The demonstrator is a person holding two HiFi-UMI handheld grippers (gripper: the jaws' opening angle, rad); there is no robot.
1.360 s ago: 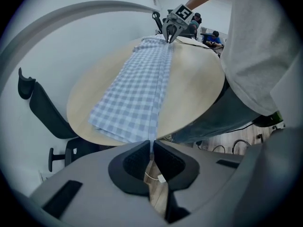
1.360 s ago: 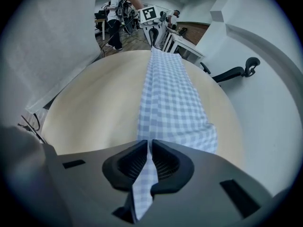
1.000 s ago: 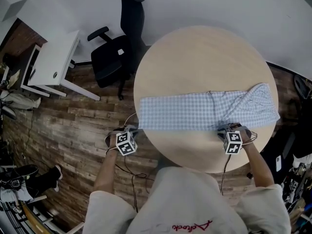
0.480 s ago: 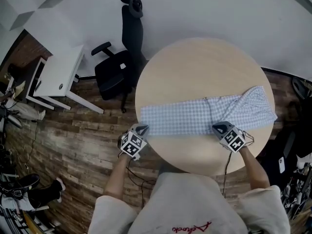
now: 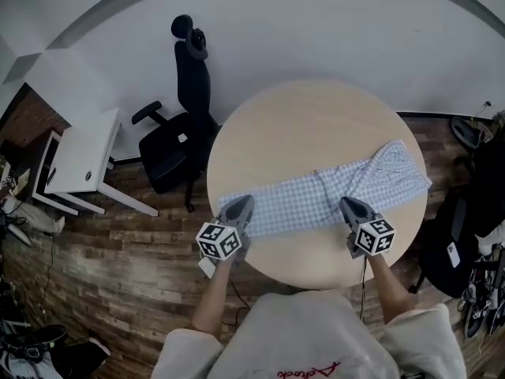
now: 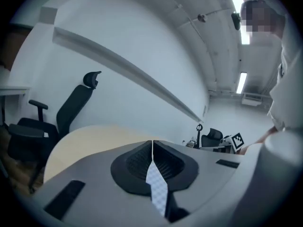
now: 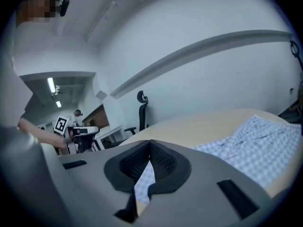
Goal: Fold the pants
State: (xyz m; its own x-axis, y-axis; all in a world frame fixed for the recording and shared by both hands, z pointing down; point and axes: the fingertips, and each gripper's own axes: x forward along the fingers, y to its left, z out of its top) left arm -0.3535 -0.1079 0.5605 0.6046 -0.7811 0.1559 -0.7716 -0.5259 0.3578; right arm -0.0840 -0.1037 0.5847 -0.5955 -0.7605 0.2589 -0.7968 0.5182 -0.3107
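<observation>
Left gripper [image 5: 241,206]: jaws closed on the near edge of the checked pants [image 5: 316,198], with a cloth strip pinched between them. Right gripper [image 5: 350,205]: same, clamped on the near edge further along. Pants stretch crosswise over the near half of the round table [image 5: 316,125], right end rumpled near the rim. Beyond the table: black office chair [image 5: 170,144], white desk [image 5: 75,160].

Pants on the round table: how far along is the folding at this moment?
Done: the checked pants lie spread in a long strip across the table. In hand: the left claw and right claw are each shut on the strip's near edge. Left: no edge looks carried over yet, so the folds themselves remain.
</observation>
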